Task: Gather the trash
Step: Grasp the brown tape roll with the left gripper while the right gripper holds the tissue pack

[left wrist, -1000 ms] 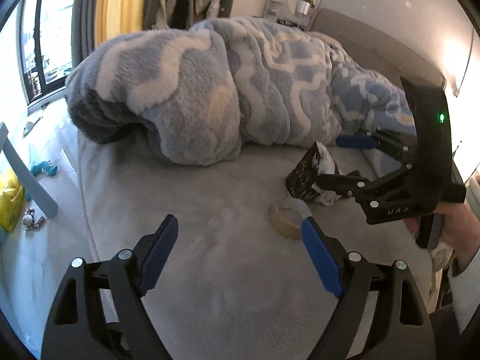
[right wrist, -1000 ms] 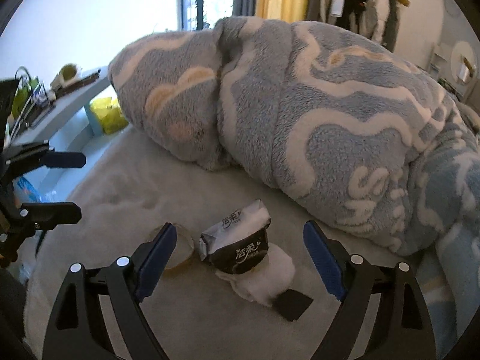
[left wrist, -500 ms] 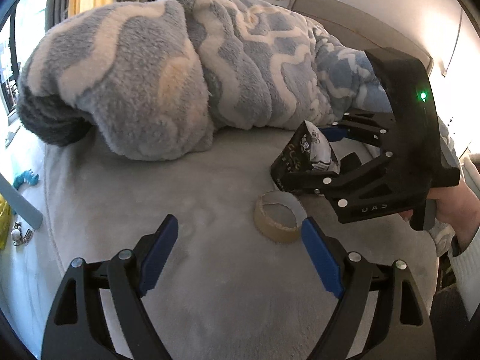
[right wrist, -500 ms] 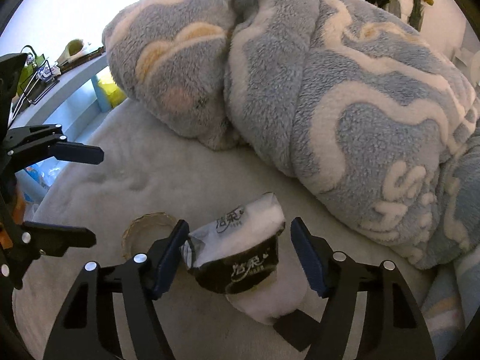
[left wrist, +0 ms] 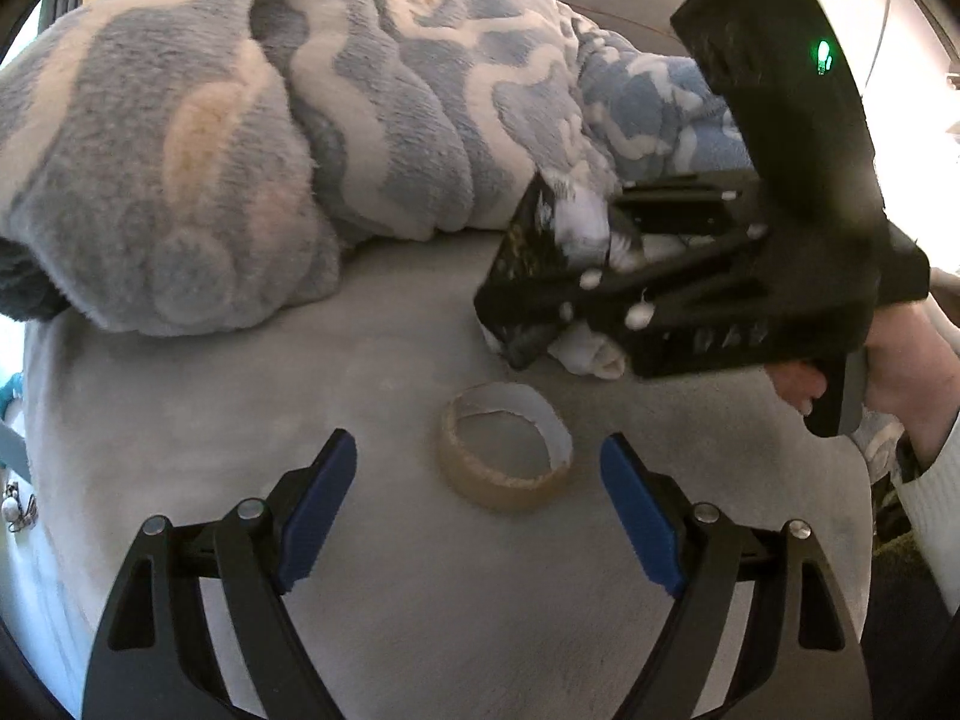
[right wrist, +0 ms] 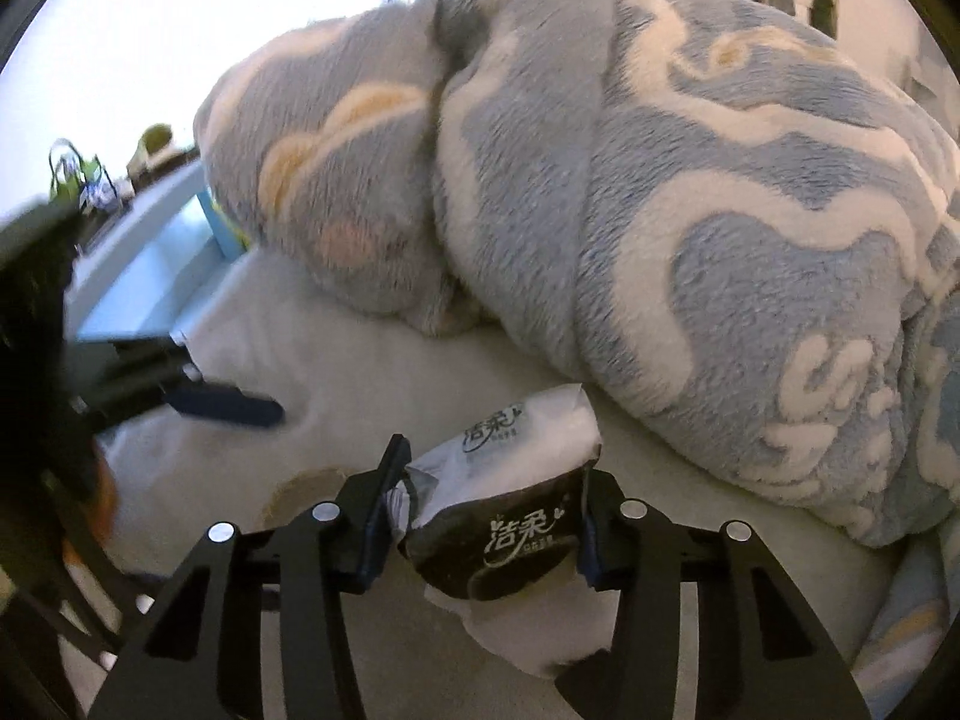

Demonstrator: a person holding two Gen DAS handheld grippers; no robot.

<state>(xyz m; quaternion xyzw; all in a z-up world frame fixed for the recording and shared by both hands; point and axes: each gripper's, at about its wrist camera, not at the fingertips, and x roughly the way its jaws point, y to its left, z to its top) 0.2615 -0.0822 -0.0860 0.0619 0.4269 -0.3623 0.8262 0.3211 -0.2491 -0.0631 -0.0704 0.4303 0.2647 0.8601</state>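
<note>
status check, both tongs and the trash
Right tongs just closing on tissue pack. Left tongs open, tape roll ahead between them. Blanket close behind.

The right hand-held gripper (right wrist: 486, 516) has just closed onto the tissue pack (right wrist: 504, 516)

Right gripper (right wrist: 483, 504) has just been closing on a black-and-white tissue pack (right wrist: 510, 498); both pads press its sides, pack a bit crumpled, printed w/ white characters. Pack sits on the pale grey bed surface (right wrist: 372, 372). Just left of the left finger, partly hidden: a brownish tape roll (right wrist: 303, 489). Further left, blurred, the left gripper (right wrist: 180, 384) w/ a blue pad pointing in. Ahead & to the right, a big fluffy blue-and-cream blanket (right wrist: 600, 180), heaped up.
</note>
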